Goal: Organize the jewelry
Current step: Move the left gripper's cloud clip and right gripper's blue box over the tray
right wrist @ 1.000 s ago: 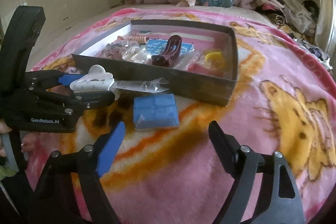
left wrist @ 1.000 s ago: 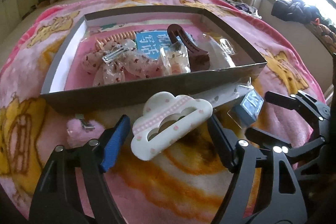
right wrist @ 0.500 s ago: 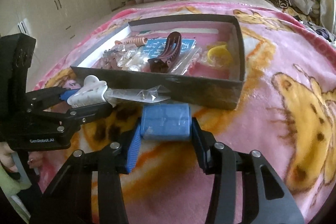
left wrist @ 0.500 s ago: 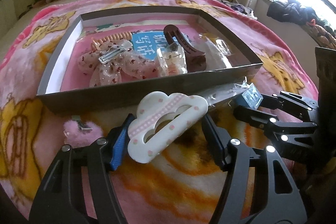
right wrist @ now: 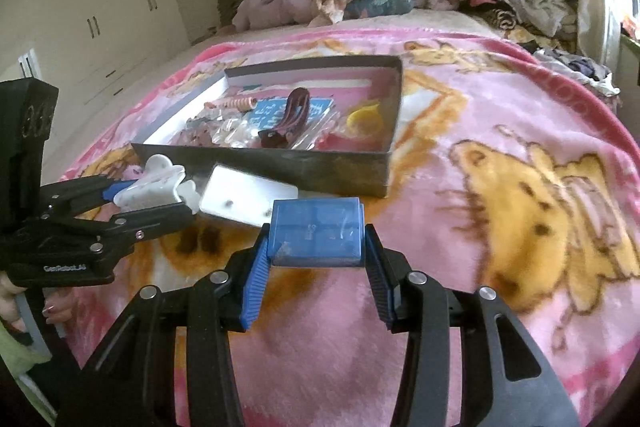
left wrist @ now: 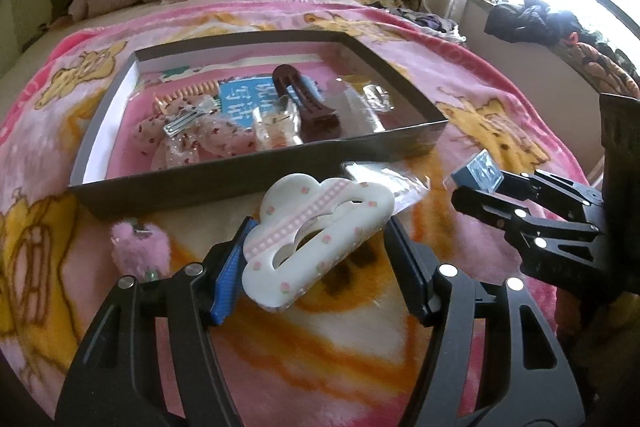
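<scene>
A pink blanket (right wrist: pixel 460 327) covers the bed, and on it lie a flat gray box (left wrist: pixel 256 183), a fluffy pink clip (left wrist: pixel 138 253) and a clear bag (left wrist: pixel 394 183).

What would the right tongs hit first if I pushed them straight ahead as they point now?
Probably the near wall of the gray tray. The right tongs are shut on the blue case, which leads and would touch it first; it may clear the rim if held high enough, since depth is unclear.

The left tongs (right wrist: pixel 150 201) body reads "GenRobot.AI" (blurred, white lettering).
</scene>
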The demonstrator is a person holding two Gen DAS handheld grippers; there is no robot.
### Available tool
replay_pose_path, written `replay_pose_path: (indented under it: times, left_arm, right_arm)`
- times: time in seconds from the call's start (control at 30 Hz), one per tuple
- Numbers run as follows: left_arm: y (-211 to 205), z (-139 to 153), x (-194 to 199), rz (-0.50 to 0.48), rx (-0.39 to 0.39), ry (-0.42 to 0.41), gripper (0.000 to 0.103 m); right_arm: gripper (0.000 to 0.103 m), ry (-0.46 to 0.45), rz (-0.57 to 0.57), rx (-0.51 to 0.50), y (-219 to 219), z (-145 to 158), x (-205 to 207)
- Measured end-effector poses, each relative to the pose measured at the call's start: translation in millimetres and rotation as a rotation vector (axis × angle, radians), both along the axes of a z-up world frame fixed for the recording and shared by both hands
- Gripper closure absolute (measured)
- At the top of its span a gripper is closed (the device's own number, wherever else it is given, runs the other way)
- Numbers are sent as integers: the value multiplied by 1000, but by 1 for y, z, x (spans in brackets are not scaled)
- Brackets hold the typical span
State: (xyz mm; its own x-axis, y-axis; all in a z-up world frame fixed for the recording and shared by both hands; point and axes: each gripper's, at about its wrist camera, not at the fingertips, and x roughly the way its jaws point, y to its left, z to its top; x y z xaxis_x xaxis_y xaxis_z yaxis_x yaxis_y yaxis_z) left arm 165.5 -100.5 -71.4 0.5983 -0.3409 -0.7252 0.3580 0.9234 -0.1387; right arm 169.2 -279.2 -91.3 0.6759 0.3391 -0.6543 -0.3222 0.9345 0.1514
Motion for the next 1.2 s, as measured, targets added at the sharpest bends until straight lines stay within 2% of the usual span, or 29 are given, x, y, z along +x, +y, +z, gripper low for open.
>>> replay_pose_path:
  times: [0.37,0.6,1.2]
  left_arm:
    - [9,26,-8,2,-30,-55,47]
    - [16,44,1,20,-44,-96,47]
    - [23,53,50,60,-63,-120,47]
  right_arm:
    - [60,-47,-47,19,-13,22,-10]
    - [60,-81,-50,23,-12,38,-8]
    - [60,-142,-34,27,5,68,39]
